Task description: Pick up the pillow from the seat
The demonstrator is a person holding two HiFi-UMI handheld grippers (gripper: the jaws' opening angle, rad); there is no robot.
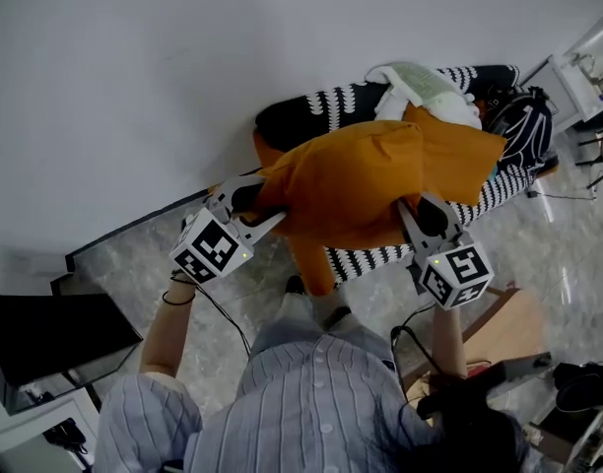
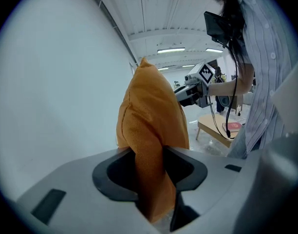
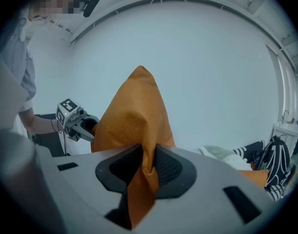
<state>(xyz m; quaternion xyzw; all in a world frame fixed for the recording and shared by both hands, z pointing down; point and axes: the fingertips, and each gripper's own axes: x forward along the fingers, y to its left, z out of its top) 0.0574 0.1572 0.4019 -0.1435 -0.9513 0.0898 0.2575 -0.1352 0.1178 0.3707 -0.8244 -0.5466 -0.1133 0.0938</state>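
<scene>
Your left gripper (image 1: 254, 208), right gripper (image 1: 418, 215): jaws clamped on orange pillow (image 1: 361, 185) ends; striped throw (image 1: 375, 261), white cloth bundle (image 1: 420, 92) on seat (image 1: 313, 264) behind.

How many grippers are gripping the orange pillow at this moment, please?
2. The left gripper is clamped on one end of the orange pillow; the right gripper is clamped on the opposite end. No other gripper is in view.
</scene>
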